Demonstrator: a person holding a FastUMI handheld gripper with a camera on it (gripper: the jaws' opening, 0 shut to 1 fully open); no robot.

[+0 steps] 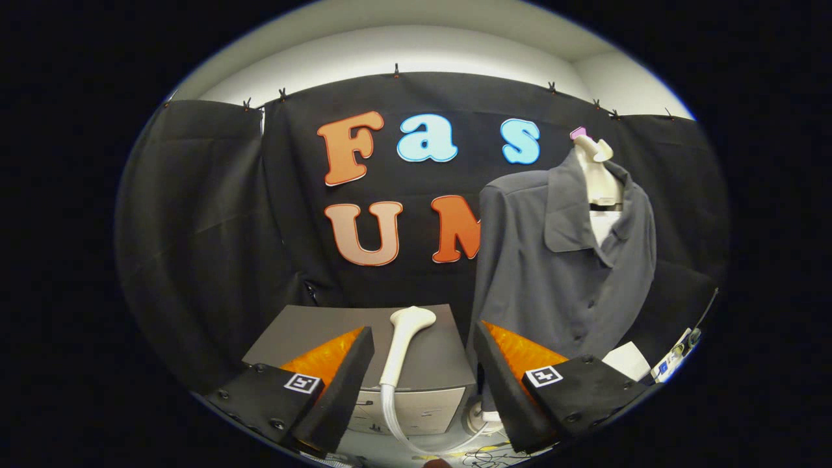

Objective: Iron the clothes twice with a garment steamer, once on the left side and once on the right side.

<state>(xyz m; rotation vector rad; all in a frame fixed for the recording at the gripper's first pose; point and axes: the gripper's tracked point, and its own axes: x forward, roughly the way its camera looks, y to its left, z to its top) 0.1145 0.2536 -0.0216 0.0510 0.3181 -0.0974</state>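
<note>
A white garment steamer head lies on top of a grey box, its hose curving down in front of the box. A grey collared shirt hangs on a white mannequin torso to the right of the box. My gripper is open, its fingers spread either side of the steamer handle and a little short of it. Nothing is held between them.
Black cloth covers the booth wall behind. A white paper and a small device sit low at the right, past the shirt. Cables lie on the floor below the box.
</note>
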